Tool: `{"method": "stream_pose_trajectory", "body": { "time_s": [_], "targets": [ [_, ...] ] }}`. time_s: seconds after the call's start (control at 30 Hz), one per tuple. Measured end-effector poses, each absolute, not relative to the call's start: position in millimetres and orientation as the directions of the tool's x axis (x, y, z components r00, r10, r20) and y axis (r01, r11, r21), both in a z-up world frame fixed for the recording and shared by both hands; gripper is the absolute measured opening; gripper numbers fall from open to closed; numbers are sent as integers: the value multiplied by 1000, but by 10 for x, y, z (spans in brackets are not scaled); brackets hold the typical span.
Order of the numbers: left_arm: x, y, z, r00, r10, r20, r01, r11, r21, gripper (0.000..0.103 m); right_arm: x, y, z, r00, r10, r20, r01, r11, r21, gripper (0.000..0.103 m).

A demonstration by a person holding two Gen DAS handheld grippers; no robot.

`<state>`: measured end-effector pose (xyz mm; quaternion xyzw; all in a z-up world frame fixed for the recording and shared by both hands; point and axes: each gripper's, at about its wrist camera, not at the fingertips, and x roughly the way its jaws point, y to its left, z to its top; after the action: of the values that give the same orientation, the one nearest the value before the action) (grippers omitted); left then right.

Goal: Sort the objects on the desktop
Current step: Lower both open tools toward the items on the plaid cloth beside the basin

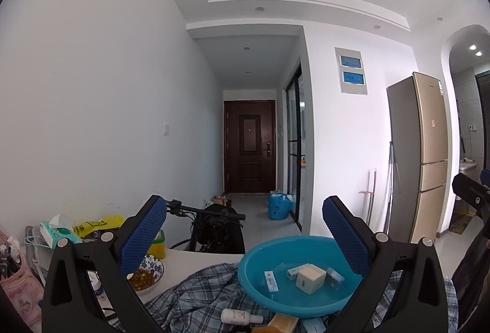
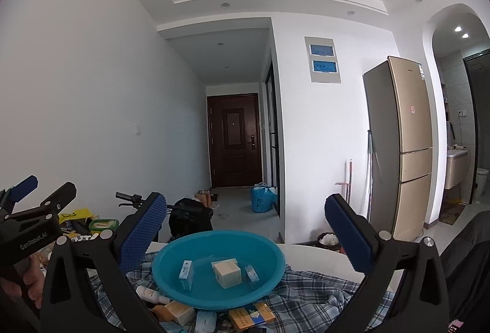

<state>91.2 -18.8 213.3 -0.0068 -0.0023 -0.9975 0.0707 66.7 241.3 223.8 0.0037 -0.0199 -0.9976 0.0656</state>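
Observation:
A blue plastic basin sits on a plaid cloth on the table. It holds a cream cube box and several small blue-and-white boxes. In front of the basin lie a small white bottle, yellow boxes and other small packs. My left gripper is open and empty, raised above the table's near side. My right gripper is open and empty, raised above the basin.
A patterned bowl of food, a yellow jar, a tissue pack and a pink pouch stand at the table's left. A bicycle stands behind the table. A fridge stands at the right.

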Motion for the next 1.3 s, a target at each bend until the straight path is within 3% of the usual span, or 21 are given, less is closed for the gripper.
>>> {"method": "stream_pose_trajectory", "body": {
  "time_s": [0.43, 0.6, 0.83, 1.17, 1.3],
  "targets": [
    [915, -166, 1814, -994, -19, -108, 21, -1000, -19, 103, 646, 2301, 1878, -980, -162, -113, 163, -987, 5, 103],
    [816, -219, 1690, -981, 46, -186, -27, -994, -102, 103, 574, 2283, 1716, -968, -182, -170, 183, -983, 11, 103],
    [564, -165, 1379, -950, 30, -312, -5, -997, -79, 103, 463, 2218, 1458, -948, -182, -260, 192, -981, -12, 103],
    [381, -99, 996, -889, 62, -454, -13, -994, -110, 103, 216, 2277, 1052, -900, -170, -401, 173, -985, 28, 90],
    [324, -83, 819, -868, 55, -493, 1, -994, -111, 103, 166, 2301, 918, -881, -160, -444, 163, -986, 32, 89]
  ]
}}
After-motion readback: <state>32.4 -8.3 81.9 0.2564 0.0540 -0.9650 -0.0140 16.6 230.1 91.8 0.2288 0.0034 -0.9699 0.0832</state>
